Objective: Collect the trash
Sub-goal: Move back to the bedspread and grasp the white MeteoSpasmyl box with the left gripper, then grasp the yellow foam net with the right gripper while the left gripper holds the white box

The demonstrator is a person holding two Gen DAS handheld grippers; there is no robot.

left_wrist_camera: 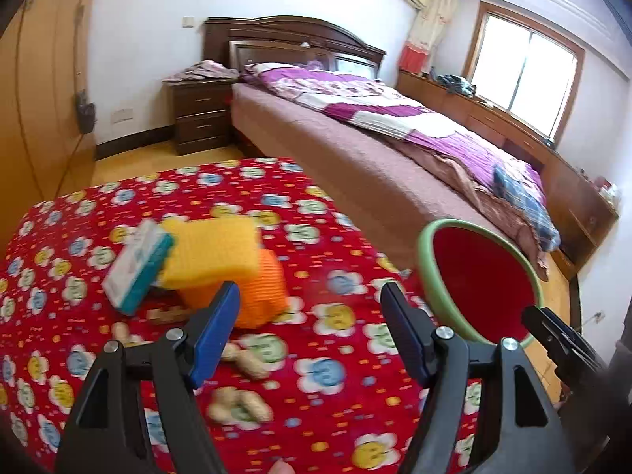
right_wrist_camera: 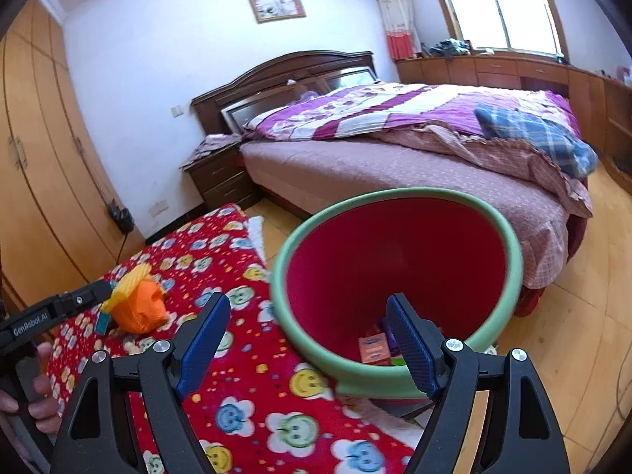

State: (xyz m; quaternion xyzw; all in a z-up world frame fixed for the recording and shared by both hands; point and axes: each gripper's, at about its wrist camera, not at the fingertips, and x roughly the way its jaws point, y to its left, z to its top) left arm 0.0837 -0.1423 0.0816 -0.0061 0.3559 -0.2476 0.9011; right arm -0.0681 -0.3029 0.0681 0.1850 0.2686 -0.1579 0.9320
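**Left wrist view: both jaws empty, trash still on the tabletop beside the bin**

Left wrist view shows the left hand-held gripper [left_wrist_camera: 310, 308] with its jaws standing wide and nothing between them, hanging above the red flowered tabletop [left_wrist_camera: 335, 260]. The trash still to be gathered lies below and ahead of it: peanut shells [left_wrist_camera: 237, 405] just in front of the fingers, an orange foam net [left_wrist_camera: 256, 296] with a yellow foam net [left_wrist_camera: 211, 251] leaning on it, and a white and teal carton [left_wrist_camera: 138, 266] touching the yellow net's left side.

In the right wrist view the right hand-held gripper [right_wrist_camera: 308, 339] is likewise spread and empty, poised over the mouth of the green-rimmed red bin [right_wrist_camera: 395, 193], which stands just off the tabletop's edge, between it and the bed [right_wrist_camera: 355, 173]. Small boxes [right_wrist_camera: 373, 349] already lie at the bottom of the bin.

By my judgement the step in hand is the turn to the next piece, with several pieces left. The next move calls for lowering one gripper over a single item, the peanut shells being nearest, and closing gently, since shells are small and the foam nets would squash.
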